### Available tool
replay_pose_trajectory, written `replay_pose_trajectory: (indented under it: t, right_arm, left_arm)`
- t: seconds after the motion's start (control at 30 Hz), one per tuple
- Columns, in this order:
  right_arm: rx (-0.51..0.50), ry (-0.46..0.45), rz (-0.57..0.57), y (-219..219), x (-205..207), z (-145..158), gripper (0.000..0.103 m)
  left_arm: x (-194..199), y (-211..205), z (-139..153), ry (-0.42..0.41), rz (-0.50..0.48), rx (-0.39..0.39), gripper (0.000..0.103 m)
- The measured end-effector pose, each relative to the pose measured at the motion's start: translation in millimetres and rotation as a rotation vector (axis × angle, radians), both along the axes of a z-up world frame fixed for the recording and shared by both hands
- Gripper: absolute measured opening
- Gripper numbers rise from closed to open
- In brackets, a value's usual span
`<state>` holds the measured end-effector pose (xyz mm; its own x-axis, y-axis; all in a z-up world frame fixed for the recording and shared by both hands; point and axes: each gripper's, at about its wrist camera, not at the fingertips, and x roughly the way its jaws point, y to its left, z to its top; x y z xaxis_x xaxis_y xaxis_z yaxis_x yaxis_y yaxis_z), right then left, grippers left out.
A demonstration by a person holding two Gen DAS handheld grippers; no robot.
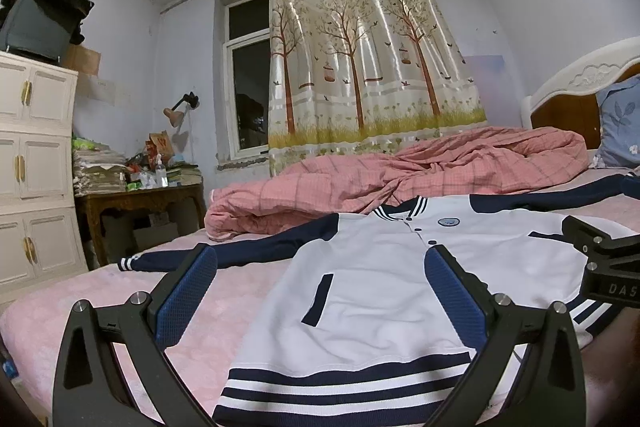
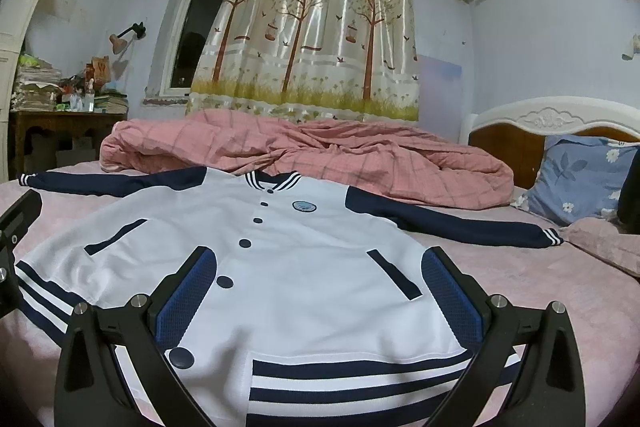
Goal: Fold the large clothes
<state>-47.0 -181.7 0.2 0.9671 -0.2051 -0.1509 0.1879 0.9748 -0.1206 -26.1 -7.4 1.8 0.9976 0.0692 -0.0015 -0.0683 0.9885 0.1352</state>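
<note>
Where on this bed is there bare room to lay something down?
Bare pink bed sheet lies left of the white and navy jacket, below its sleeve, and again right of it before the blue floral pillow. Behind the jacket, the rumpled pink checked quilt crowds the bed.

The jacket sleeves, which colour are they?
Navy blue sleeves with white-striped cuffs, clearest in the right wrist view.

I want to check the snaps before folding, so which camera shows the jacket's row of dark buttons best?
The right wrist view: the buttons run in full down the white front of the jacket, collar to hem. The left wrist view shows the jacket from its other side, with only a few small buttons near the collar.
</note>
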Motion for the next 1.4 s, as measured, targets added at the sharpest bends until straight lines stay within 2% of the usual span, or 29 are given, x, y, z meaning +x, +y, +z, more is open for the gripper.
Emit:
replay_pose_trajectory:
  t: [0.5, 0.8, 1.4]
  right_arm:
    - [0.006, 0.013, 0.006, -1.7, -3.6, 0.7, 0.103]
    - [0.011, 0.019, -0.004, -2.8, -2.0, -0.3, 0.103]
    - [0.004, 0.036, -0.027, -4.8, 1.1, -1.3, 0.103]
  left_arm:
    - [5.5, 2.8, 1.7, 0.022, 0.049, -0.004, 0.103]
    - [6.6, 3.7, -0.3, 0.06, -0.012, 0.01, 0.103]
    - [22.0, 4.7, -7.9, 0.089, 0.011, -0.007, 0.103]
